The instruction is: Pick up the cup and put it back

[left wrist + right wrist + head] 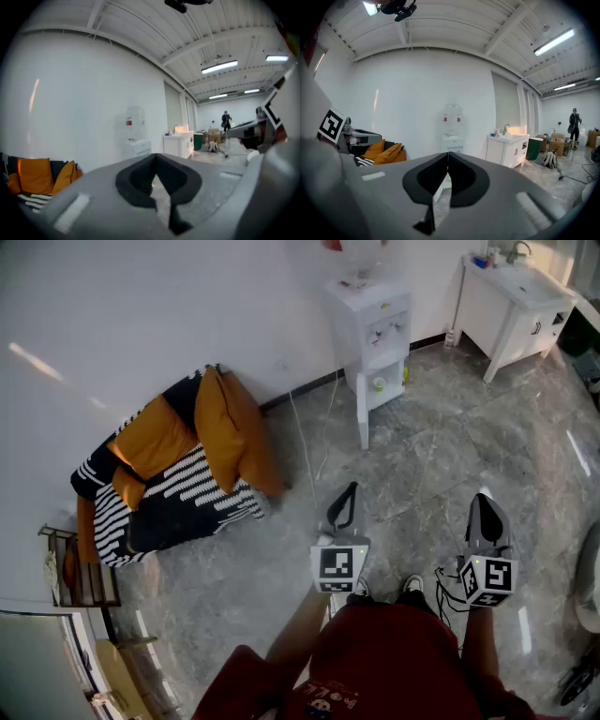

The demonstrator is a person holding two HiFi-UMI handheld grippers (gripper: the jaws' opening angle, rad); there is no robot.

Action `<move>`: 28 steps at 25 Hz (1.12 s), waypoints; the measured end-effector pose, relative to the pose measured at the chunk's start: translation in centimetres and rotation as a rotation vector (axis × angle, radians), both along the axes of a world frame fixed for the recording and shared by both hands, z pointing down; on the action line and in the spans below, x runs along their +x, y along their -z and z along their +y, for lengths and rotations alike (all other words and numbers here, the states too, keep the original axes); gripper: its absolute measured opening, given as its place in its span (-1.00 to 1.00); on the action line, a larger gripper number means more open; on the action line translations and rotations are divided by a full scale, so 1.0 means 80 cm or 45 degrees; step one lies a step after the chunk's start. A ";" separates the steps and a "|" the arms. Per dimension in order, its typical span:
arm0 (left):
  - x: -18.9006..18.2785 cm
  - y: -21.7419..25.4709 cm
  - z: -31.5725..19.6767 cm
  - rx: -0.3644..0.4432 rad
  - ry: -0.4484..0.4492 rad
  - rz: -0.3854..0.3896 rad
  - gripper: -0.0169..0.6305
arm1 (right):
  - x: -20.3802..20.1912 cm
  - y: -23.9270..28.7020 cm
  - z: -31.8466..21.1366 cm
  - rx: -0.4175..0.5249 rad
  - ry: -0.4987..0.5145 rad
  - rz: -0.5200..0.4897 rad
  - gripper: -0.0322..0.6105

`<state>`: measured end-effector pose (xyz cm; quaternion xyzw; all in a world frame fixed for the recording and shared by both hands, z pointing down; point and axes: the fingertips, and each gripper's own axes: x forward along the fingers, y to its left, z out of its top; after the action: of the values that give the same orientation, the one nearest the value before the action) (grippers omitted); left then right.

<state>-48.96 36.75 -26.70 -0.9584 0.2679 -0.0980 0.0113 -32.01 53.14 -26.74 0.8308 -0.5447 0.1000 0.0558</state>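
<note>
A small pale cup [379,383] stands in the lower recess of the white water dispenser [369,324] against the far wall. Both grippers are held at waist height, well short of it, pointing toward the dispenser. My left gripper [352,487] has its jaws closed tip to tip with nothing between them; in the left gripper view, the left gripper [154,155] points at the dispenser [136,136]. My right gripper [483,498] is likewise shut and empty. In the right gripper view the right gripper [448,153] hides the dispenser's [452,125] lower part, so no cup shows there.
A black-and-white striped sofa with orange cushions [178,465] lies at the left wall. A white sink cabinet [516,306] stands at the far right. A cable [305,451] runs over the grey stone floor. A person [573,122] stands far off beside bags and boxes.
</note>
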 end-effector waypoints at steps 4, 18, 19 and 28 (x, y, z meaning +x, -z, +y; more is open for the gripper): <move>-0.020 -0.002 -0.010 -0.018 -0.042 -0.007 -0.95 | -0.026 -0.005 -0.012 -0.007 -0.015 -0.011 -0.89; -0.089 -0.002 -0.036 -0.079 -0.161 0.035 -0.95 | -0.107 0.002 -0.044 0.031 -0.095 -0.004 -0.89; -0.091 -0.005 -0.037 -0.083 -0.168 0.028 -0.95 | -0.111 0.000 -0.045 0.041 -0.093 -0.011 -0.89; -0.087 -0.020 -0.032 -0.114 -0.169 0.016 -0.95 | -0.109 -0.011 -0.036 0.037 -0.107 -0.034 -0.89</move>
<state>-55.96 34.22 -25.11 -0.9741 0.1993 -0.1030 -0.0267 -40.77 50.27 -25.83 0.8523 -0.5114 0.1053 0.0321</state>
